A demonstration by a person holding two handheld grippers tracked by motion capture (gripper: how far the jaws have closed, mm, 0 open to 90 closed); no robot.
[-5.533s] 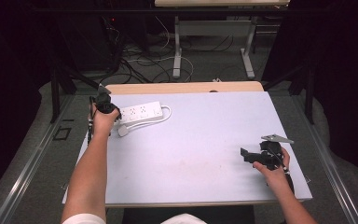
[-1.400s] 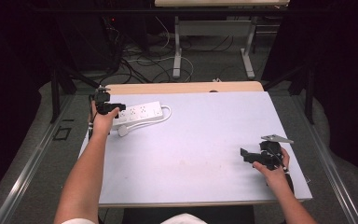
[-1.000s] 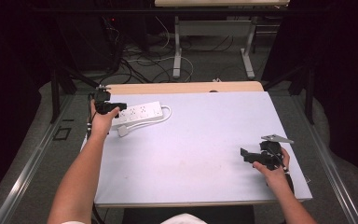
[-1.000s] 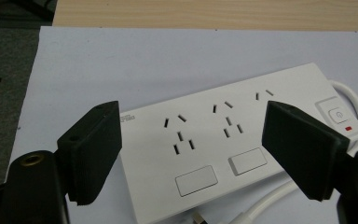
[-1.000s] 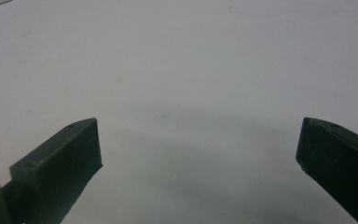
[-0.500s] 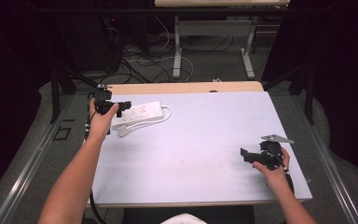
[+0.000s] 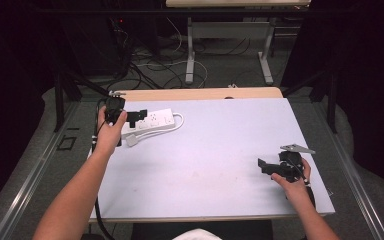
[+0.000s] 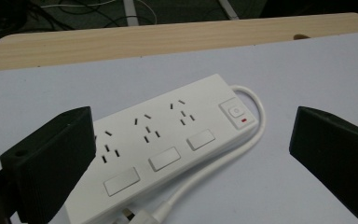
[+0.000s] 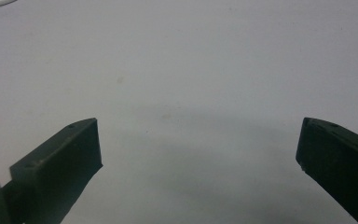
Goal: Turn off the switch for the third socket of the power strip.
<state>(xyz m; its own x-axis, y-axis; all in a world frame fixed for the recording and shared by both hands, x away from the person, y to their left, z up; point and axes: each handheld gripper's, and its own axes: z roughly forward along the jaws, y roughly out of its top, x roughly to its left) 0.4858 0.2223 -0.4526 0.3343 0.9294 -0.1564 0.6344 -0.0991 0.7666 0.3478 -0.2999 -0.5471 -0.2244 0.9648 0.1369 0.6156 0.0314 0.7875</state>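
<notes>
Over on the left, your left hand (image 7: 109, 134) has the left gripper (image 7: 136, 116) up at the far-left corner of the table (image 7: 220, 150), jaws spread wide and nothing between them. It hovers right at the left end of the power strip (image 7: 150, 121), and from the left gripper view the strip (image 8: 168, 140) sits between the 2 black jaws, just beyond their tips. I cannot tell whether the left jaw is touching the strip's near end.

The strip is white, lying flat and slightly angled, with 3 socket groups, 3 white rocker buttons along its near side and 1 switch with a red mark at its right end. Its white cord (image 8: 242, 140) loops out of that right end, curls back along the near side, and ends at the plug (image 7: 132, 140) lying on the table just near your left hand.

Across the bare middle of the table, well apart from the strip, your right hand (image 7: 292, 182) holds the right gripper (image 7: 266, 167) low at the near-right edge. Its jaws are wide apart too, holding nothing, pointing left over plain tabletop (image 9: 191, 93).
</notes>
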